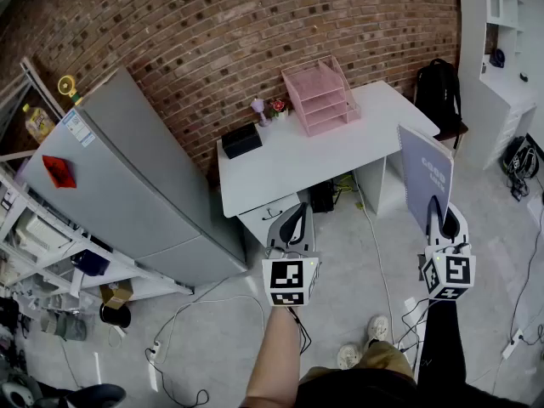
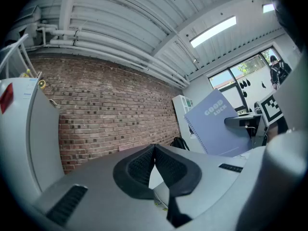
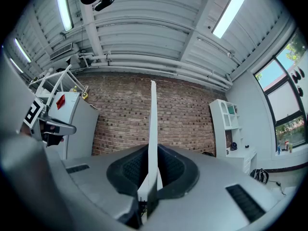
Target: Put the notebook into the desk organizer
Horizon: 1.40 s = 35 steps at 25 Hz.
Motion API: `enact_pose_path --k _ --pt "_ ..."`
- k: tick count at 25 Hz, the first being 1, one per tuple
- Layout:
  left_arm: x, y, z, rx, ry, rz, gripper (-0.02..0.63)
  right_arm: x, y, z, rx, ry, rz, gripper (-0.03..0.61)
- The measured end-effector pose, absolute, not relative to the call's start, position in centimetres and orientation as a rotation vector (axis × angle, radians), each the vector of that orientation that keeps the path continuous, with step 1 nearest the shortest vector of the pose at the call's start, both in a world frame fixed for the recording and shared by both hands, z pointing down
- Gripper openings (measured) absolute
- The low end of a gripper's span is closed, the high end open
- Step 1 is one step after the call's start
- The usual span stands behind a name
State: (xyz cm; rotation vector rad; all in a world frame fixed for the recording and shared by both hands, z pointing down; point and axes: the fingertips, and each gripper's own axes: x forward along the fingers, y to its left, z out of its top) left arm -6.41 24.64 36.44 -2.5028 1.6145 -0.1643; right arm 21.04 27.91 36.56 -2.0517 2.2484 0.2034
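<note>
In the right gripper's (image 1: 445, 219) clamped jaws the notebook (image 1: 425, 172) stands upright, open floor before the desk organizer (image 1: 321, 96); left gripper (image 1: 297, 215) closed, empty

Pink, white and brick red, with one periwinkle cover.
The notebook (image 1: 425, 172) is periwinkle with white lettering. The desk organizer (image 1: 321, 94) is pale pink mesh, the desk (image 1: 289, 164) white, the brick wall (image 1: 212, 24) red-brown flecked with dark. The left gripper (image 1: 297, 215) and right gripper (image 1: 439, 213) are grey, their cubes white with black squares.
</note>
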Motion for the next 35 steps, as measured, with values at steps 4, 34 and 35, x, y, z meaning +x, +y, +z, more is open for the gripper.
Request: enact_pose_path --k 4,34,35 --pt "-6.8 25.5 36.6 -2.510 1.601 -0.177 0.015 20.7 28.9 36.5 -2.054 2.251 0.205 0.048" --pt "-8.9 15.9 34.2 -2.455 1.634 -0.111 0.015 19.3 18.0 33.9 -1.920 2.214 0.210 0.048" --pt "-8.9 14.9 34.1 -2.452 1.635 -0.109 0.015 19.4 16.9 33.8 -1.914 2.216 0.212 0.048"
